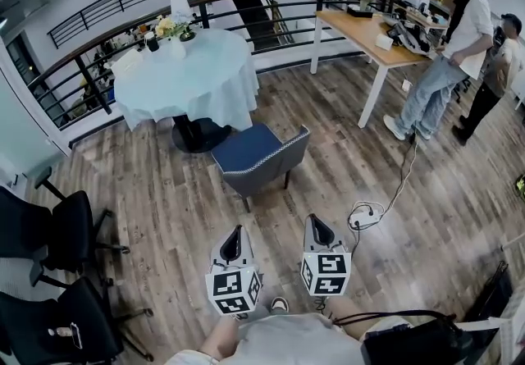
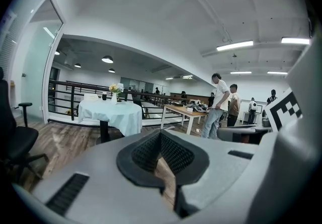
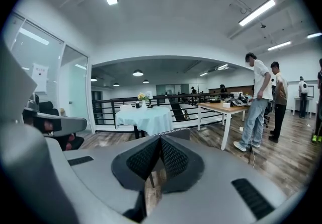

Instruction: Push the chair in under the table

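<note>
A chair (image 1: 258, 157) with a blue seat and grey back stands on the wooden floor, pulled out from a round table (image 1: 221, 88) draped in a pale cloth. Its back faces me. My left gripper (image 1: 236, 230) and right gripper (image 1: 314, 221) are side by side short of the chair, a stretch of floor between us. Both are shut with nothing in them. In the left gripper view the closed gripper (image 2: 161, 135) points past the table (image 2: 113, 113). In the right gripper view the chair back (image 3: 172, 133) shows just over the closed gripper (image 3: 160, 140), the table (image 3: 149, 117) beyond it.
Two black office chairs (image 1: 49, 232) stand at the left. A wooden desk (image 1: 369, 31) with two people (image 1: 447, 60) beside it is at the right. A cable and power strip (image 1: 365, 214) lie on the floor right of the grippers. A railing (image 1: 123, 35) runs behind the table.
</note>
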### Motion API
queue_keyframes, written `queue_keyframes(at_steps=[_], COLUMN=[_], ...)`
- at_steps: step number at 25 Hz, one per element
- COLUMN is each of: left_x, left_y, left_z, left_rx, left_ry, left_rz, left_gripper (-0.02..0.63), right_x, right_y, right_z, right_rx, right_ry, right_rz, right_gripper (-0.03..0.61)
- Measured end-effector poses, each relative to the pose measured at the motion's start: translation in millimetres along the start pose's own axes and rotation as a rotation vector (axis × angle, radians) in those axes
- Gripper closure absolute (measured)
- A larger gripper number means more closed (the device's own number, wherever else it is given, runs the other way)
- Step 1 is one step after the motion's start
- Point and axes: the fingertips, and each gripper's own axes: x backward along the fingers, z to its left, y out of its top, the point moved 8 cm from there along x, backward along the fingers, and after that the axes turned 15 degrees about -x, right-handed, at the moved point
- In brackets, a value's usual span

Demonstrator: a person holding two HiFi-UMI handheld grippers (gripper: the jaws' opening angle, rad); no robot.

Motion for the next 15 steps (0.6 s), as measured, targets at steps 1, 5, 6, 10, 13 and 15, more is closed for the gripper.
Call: queue_keyframes(at_steps=[1,5,6,10,13,15], left_x=[-4,-17,-20,-33,-46,-56], left_y=[1,3,4,3,1,1], left_z=[0,0,-1,-2,-1,0], left_rx=[0.0,-0.003,-0.004,0.005,0.008,0.006], left_ry=[0.002,0.007,0.008,-0.014,-0.03,-0.036], left_rz=[0.001,0.004,0.006,0.015,0.022,0.023], left_gripper=[0.617,0.617,0.617,0.617,0.617,0.617], right_x=[-4,-15,-17,-26,-36,-44], right_y=[1,6,7,7,5,6], right_z=[-2,-9,-11,-19,-25,-28], right_rx=[-0.001,-0.002,-0.003,-0.009,-0.011,-0.016], right_ry=[0.001,0.006,0.005,-0.006,-0.022,-0.027], right_rz=[0.001,-0.001,0.0,0.014,0.021,0.027], right_gripper=[0.561,0.561,0.561,0.561,0.561,0.561])
